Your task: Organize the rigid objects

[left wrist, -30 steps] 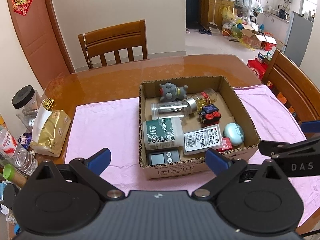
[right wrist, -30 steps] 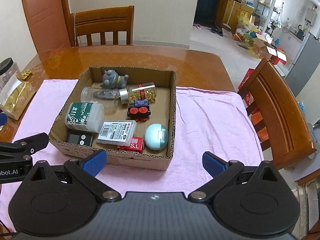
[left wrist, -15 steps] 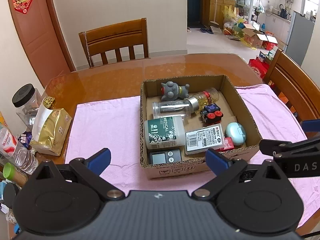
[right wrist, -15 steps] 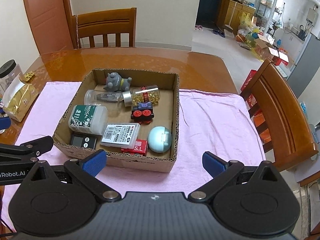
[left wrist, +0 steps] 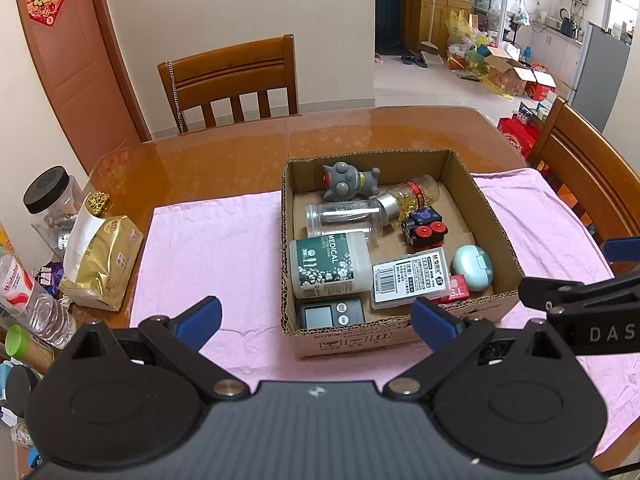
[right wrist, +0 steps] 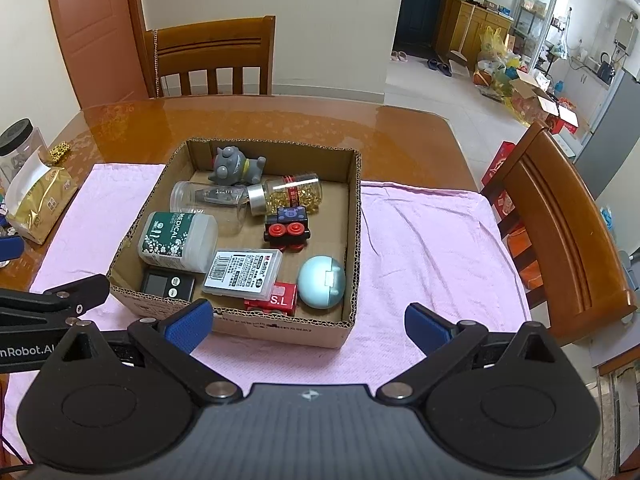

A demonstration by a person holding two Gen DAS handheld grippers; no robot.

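Both handheld grippers have drawn back and risen a little over the past second, so the cardboard box now sits slightly farther ahead of the jaws in each wrist view. The left gripper and the right gripper hover with jaws wide apart and nothing between them, above the pink cloth covering the tabletop.

All the rigid objects in view lie inside the box: a grey toy figure, a clear bottle, a jar of gold capsules, a black toy car, a green MEDICAL container, a labelled case, a teal egg-shaped case, a red S.L box and a small black digital device.

Such a scene fits either a box about to be unloaded or one just filled. Any grasp, on this evidence, is best taken from above on one item at a time, jaws across its narrow side, clear of the box walls and of neighbours lying in contact.
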